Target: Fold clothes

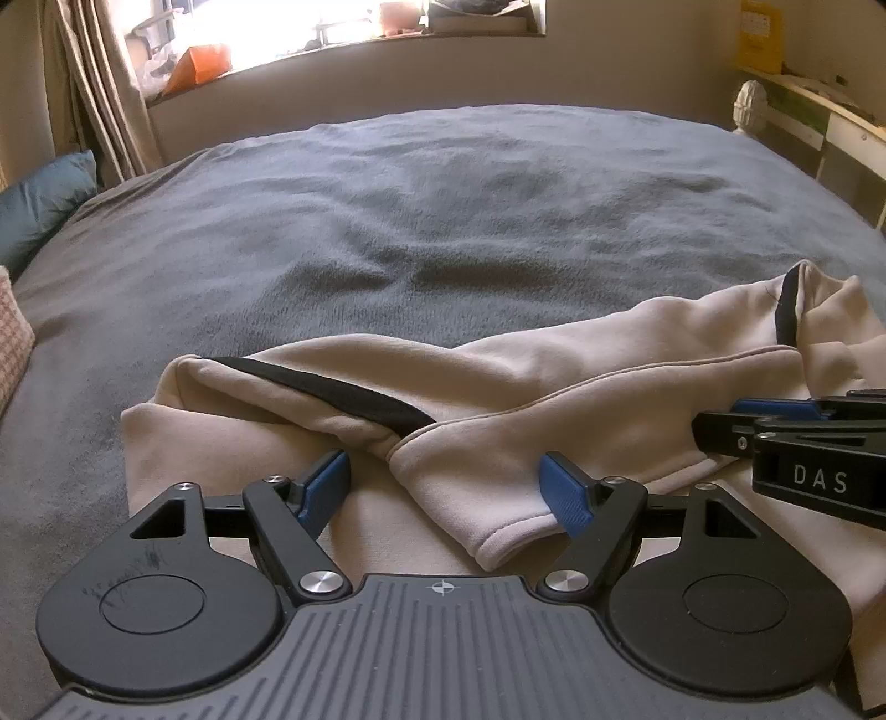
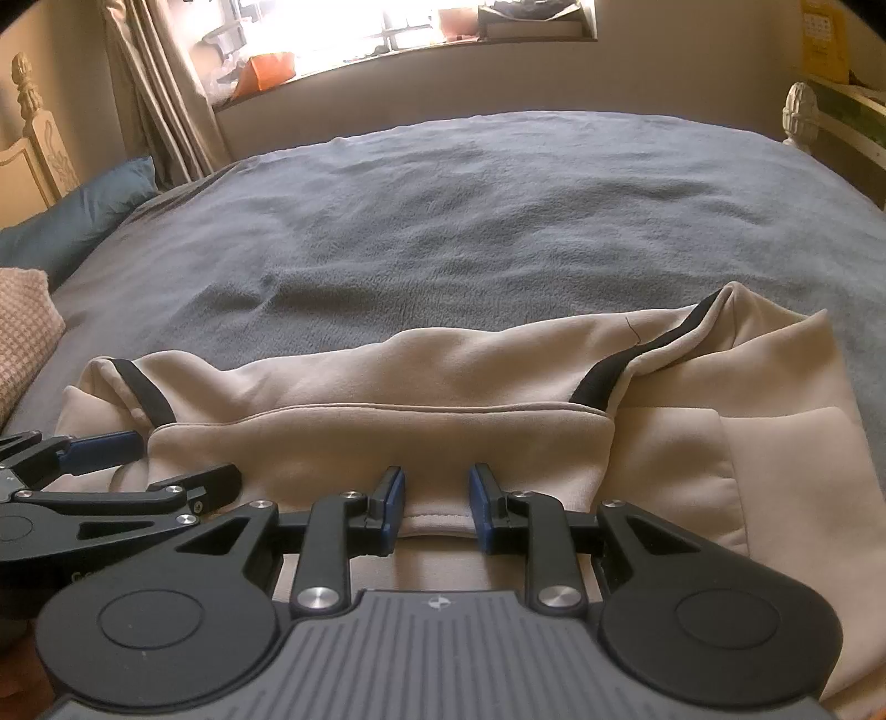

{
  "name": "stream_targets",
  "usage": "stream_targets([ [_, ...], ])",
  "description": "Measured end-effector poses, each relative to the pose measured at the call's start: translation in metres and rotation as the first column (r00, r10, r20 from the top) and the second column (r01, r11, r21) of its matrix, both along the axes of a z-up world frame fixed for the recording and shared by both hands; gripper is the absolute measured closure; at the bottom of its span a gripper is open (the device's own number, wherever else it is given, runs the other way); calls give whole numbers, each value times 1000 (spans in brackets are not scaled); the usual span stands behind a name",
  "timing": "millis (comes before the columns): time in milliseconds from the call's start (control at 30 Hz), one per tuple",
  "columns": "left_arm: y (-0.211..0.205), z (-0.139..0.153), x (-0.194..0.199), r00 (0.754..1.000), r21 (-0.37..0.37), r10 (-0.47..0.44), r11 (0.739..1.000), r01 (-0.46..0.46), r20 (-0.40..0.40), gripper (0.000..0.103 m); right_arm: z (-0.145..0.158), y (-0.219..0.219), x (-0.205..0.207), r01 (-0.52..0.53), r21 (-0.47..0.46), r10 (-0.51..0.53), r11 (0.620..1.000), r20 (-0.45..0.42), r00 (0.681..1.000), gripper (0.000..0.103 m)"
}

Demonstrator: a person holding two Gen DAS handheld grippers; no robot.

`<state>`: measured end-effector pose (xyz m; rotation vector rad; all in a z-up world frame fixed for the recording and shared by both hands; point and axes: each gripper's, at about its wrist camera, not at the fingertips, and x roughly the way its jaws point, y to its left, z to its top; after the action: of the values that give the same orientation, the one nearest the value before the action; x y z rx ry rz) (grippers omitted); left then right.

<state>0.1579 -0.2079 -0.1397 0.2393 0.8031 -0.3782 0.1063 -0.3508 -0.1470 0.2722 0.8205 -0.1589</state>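
A beige sweatshirt [image 1: 554, 387] with black stripes lies partly folded on the near side of the bed; it also shows in the right wrist view [image 2: 387, 443]. My left gripper [image 1: 446, 484] is open, its blue pads on either side of a sleeve cuff [image 1: 515, 531]. My right gripper [image 2: 434, 507] is half open with a folded hem edge [image 2: 434, 520] between its pads, not pinched. The right gripper shows at the right of the left wrist view [image 1: 775, 437]. The left gripper shows at the left of the right wrist view [image 2: 133, 471].
A grey fleece blanket [image 1: 443, 210] covers the bed. A teal pillow [image 1: 39, 205] and a checked pink cushion [image 1: 11, 332] lie at the left. A curtain [image 1: 99, 99], a cluttered window sill [image 1: 332, 39] and white bedposts [image 2: 797, 111] stand beyond.
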Motion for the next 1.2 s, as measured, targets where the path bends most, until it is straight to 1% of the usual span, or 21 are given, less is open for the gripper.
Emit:
stream_targets([
  [233,1,1,4,1000,-7,10,1000,-10,-29,25,0,-2,0,-7,4,7,1000,3,1000,76],
  [633,2,2,7,999,-11,11,1000,-12,-44,25,-1,-1,-3,-5,3,5,1000,13,1000,76],
  [1200,1,1,6,999,-10,13,1000,-13,-34,25,-1,-1,-5,-2,5,2,1000,23,1000,76],
])
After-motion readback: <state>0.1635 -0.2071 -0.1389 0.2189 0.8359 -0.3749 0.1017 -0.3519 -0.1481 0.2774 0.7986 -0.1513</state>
